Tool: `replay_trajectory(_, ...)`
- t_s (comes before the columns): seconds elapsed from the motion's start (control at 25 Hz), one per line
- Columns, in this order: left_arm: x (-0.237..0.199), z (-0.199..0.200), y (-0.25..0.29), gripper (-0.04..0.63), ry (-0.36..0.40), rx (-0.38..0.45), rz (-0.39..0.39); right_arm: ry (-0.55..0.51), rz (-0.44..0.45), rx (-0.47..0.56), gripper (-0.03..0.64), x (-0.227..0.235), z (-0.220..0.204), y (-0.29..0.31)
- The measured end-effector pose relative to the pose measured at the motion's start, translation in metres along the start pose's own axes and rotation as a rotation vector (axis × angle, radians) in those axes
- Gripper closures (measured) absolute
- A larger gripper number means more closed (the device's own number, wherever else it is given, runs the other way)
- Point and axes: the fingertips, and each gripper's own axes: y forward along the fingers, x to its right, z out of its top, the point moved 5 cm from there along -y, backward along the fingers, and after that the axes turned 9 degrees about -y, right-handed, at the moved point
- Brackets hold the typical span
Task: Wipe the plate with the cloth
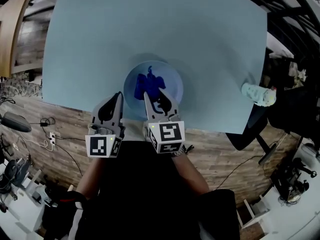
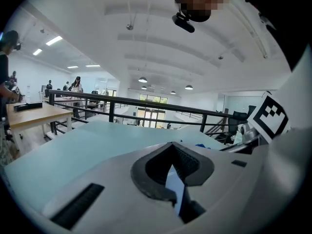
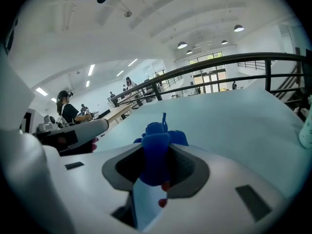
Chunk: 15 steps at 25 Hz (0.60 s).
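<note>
A round blue plate [image 1: 174,85] sits near the front edge of the pale blue table [image 1: 100,44]. A dark blue cloth [image 1: 150,82] lies bunched on it. My right gripper [image 1: 152,95] reaches over the plate's near rim and is shut on the cloth [image 3: 157,147], which bulges up between its jaws in the right gripper view. My left gripper [image 1: 119,97] hovers just left of the plate at the table's front edge. Its jaws [image 2: 171,172] are shut with nothing between them.
A pale rolled object [image 1: 258,94] lies at the table's right edge. An office chair [image 1: 255,131] stands below that corner on the wooden floor. Cables [image 1: 45,134] trail at the left. A dark railing [image 2: 146,104] runs beyond the far side of the table.
</note>
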Motion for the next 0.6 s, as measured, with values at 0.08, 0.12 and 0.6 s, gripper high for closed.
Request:
replay_trajectory(0.08, -0.004, -0.003, 0.006, 0.595, 0.000, -0.013, -0.003, 0.001, -0.002, -0.013, 0.499, 0.002, -0.004, 0.011)
replay_trajectory(0.12, -0.006, -0.004, 0.009, 0.594, -0.001, -0.018, -0.002, 0.000, -0.003, -0.023, 0.499, 0.004, -0.006, 0.016)
replay_trajectory(0.6, -0.017, -0.007, 0.034, 0.594, -0.018, -0.047, -0.005, -0.057, -0.005, -0.160, 0.499, 0.014, -0.032, 0.066)
